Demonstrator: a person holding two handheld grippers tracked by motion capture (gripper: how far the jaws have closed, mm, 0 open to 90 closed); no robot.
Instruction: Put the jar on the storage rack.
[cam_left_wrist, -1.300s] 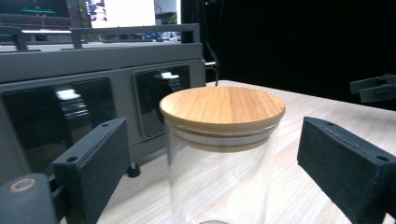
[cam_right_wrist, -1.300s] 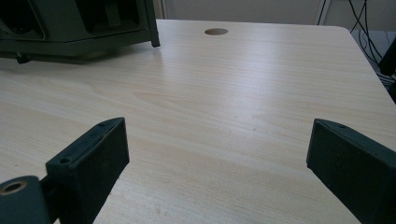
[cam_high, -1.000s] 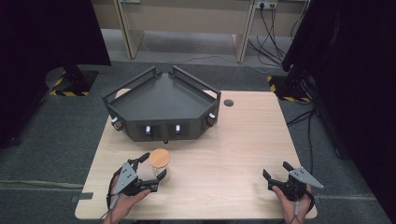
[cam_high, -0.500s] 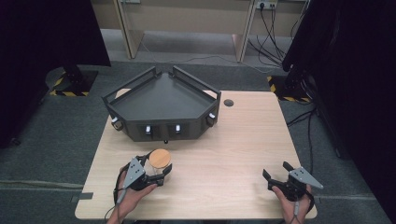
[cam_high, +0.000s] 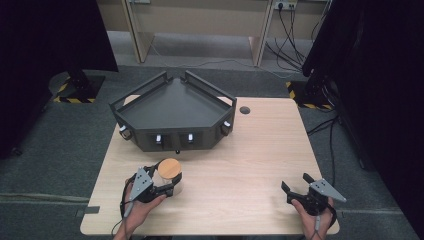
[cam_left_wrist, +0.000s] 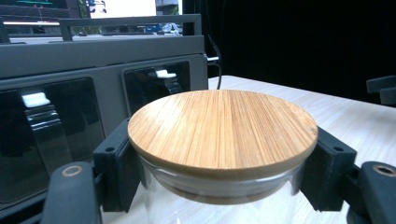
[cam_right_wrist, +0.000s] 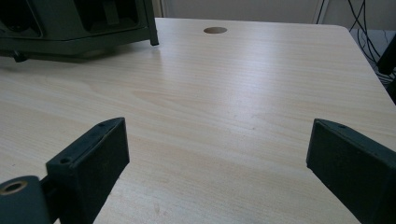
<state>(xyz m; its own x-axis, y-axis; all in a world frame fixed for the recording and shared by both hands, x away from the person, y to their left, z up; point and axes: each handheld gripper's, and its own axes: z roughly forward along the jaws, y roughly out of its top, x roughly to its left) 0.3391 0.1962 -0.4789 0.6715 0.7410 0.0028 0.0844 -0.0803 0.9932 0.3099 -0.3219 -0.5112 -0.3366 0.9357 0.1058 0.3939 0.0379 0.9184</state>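
My left gripper (cam_high: 167, 187), near left, has just been closing, with the jar clamped between its jaws; my right gripper (cam_high: 298, 185), near right, gapes wide.

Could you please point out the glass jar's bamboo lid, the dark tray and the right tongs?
bamboo lid (cam_left_wrist: 223, 128), left gripper view, top face.
dark tray (cam_high: 172, 106), high view, bare floor.
right tongs (cam_right_wrist: 217, 158), right gripper view, midway between open fingertips.

Clear glass jar (cam_left_wrist: 219, 200) with a matt bamboo lid (cam_left_wrist: 222, 128).

Striped bamboo-brown lid (cam_left_wrist: 223, 128), clear glass jar (cam_left_wrist: 210, 205), dark grey tray (cam_high: 172, 107), pale wood-grain table (cam_high: 250, 170)
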